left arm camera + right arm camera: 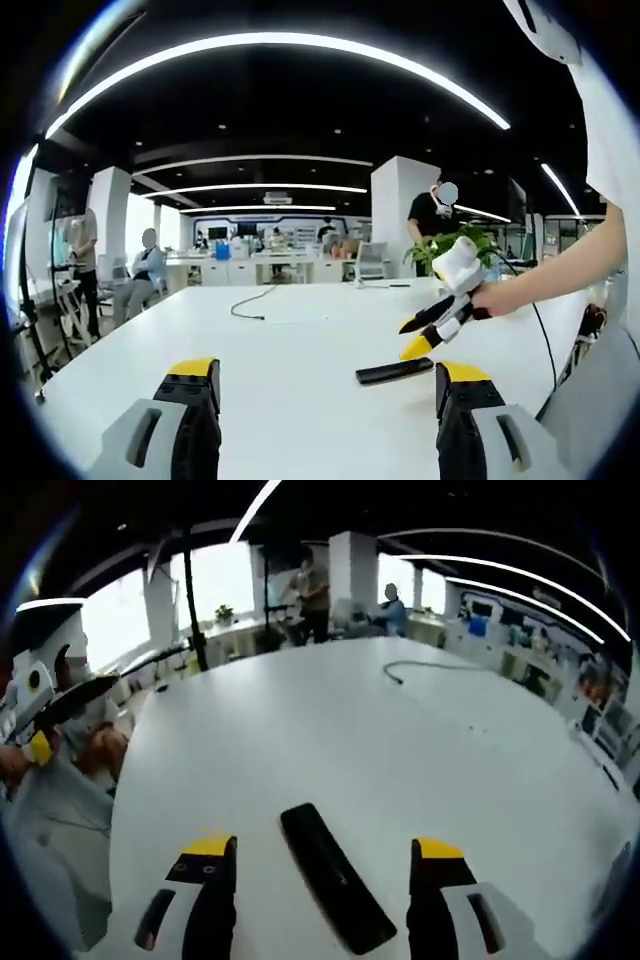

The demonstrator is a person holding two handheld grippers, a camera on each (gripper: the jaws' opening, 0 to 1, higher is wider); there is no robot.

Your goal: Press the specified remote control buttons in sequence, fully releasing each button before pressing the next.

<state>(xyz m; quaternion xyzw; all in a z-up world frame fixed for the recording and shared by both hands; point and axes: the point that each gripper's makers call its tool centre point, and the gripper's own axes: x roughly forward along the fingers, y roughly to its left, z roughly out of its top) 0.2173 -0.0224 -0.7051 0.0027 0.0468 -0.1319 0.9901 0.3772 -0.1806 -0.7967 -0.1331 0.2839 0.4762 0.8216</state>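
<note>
Black remote control (332, 891) flat on the white table (400, 750), nothing touching it yet.
Right gripper (325, 865) hovers over it with jaws apart; left gripper (325, 385) hangs back, also spread wide. Looks like 0 presses visibly landed so far, whole sequence probably left.

The left gripper view looks level and low across the white table (300, 350) toward the far office, its own jaws rising wide apart at the bottom. The right gripper view looks steeply down from close above the black remote control (335, 880), which lies between its jaws. Both views share the table, the remote (394, 372) and a dark cable (420, 667).
</note>
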